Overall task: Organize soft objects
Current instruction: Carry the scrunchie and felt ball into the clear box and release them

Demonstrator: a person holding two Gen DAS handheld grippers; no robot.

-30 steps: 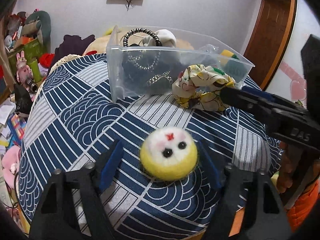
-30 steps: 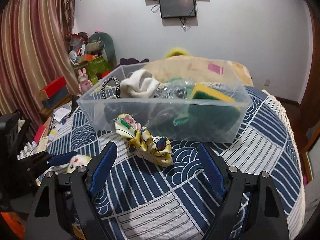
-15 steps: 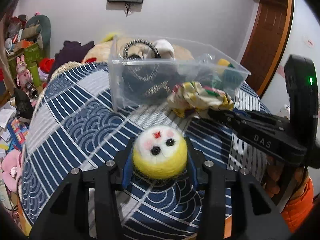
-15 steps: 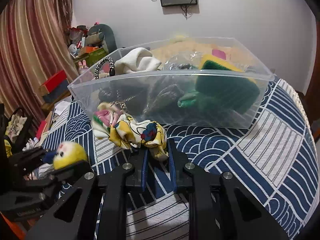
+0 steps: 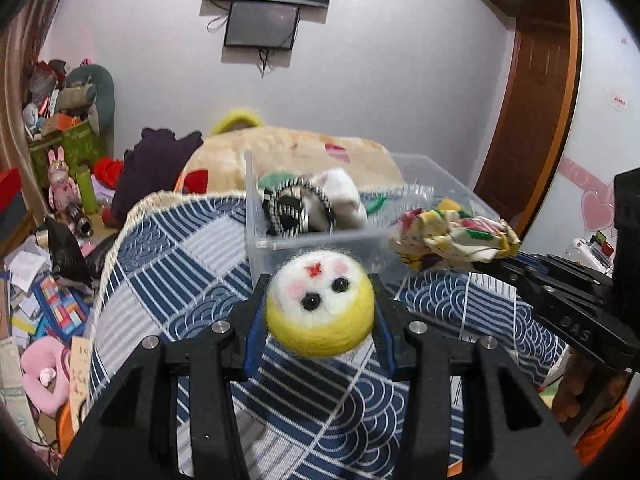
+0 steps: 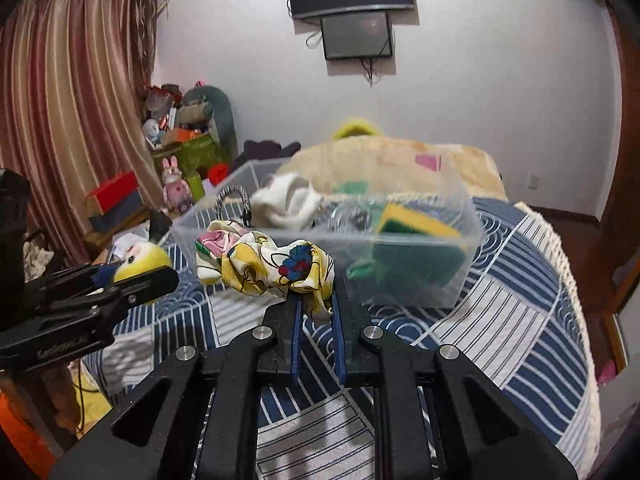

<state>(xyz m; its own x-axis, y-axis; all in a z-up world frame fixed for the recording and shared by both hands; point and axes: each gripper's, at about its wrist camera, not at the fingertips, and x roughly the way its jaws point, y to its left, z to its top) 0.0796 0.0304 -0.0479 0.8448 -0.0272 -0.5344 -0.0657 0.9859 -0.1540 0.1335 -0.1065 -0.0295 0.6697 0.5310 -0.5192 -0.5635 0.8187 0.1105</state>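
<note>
My left gripper [image 5: 320, 312] is shut on a yellow-and-white felt ball with a face [image 5: 320, 304] and holds it above the table, short of the clear plastic bin [image 5: 312, 242]. My right gripper [image 6: 314, 304] is shut on a floral yellow scrunchie [image 6: 264, 264], lifted in front of the bin [image 6: 420, 284]. The scrunchie also shows at the right of the left wrist view [image 5: 456, 236], and the ball at the left of the right wrist view [image 6: 140, 258]. The bin holds a white cloth [image 6: 288, 204], a green-and-yellow sponge [image 6: 416, 240] and a black-and-white hair tie [image 5: 296, 210].
The bin stands on a round table with a blue-and-white patterned cloth [image 6: 520, 312]. Behind it lies a beige cushion [image 5: 296, 152]. Toys, boxes and papers clutter the floor at the left [image 5: 40, 280]. A wooden door [image 5: 532, 104] is at the right.
Both grippers closed on their objects, then lifted them off the tablecloth and up toward the bin's rim.
</note>
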